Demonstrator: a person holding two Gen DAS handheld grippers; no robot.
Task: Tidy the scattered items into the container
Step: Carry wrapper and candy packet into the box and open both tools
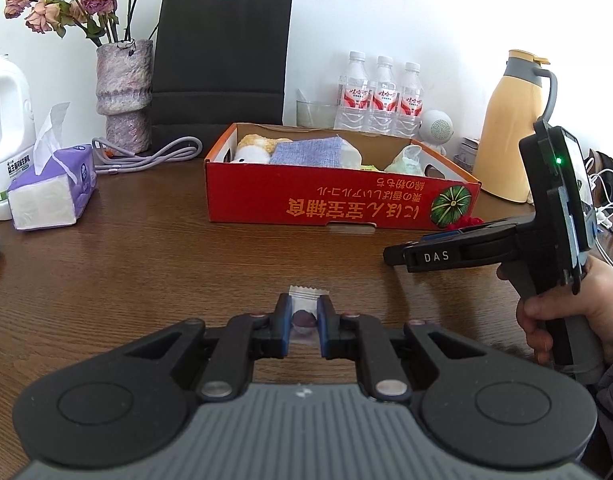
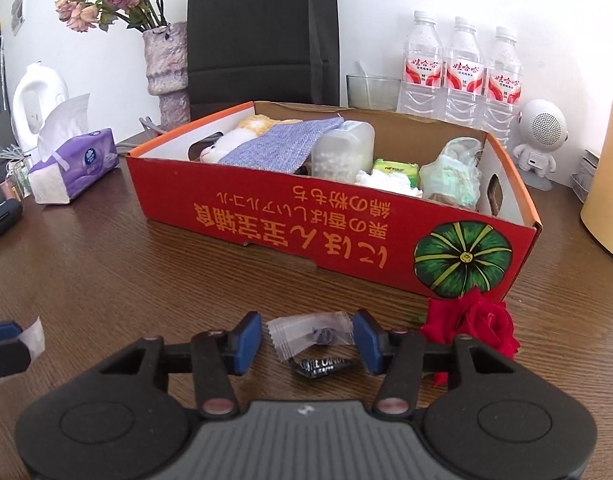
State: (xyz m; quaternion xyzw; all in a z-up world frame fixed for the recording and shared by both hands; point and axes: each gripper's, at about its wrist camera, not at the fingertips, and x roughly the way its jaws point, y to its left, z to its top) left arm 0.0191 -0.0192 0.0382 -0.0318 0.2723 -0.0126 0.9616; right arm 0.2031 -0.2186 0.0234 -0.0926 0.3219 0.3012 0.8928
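Candy sachet, partly hidden, points far-near in your narrowed left hand-held gripper; right hand-held gripper gapes wide around another sachet.

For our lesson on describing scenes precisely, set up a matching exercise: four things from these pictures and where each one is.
Things:
1. blue cloth
2. red rose
3. clear-wrapped sweet
4. tissue pack

Places:
A. on the table, left of the red box
B. between the left tongs
C. inside the box
D. on the table by the box's front right corner

Pairs: 1-C, 2-D, 3-B, 4-A
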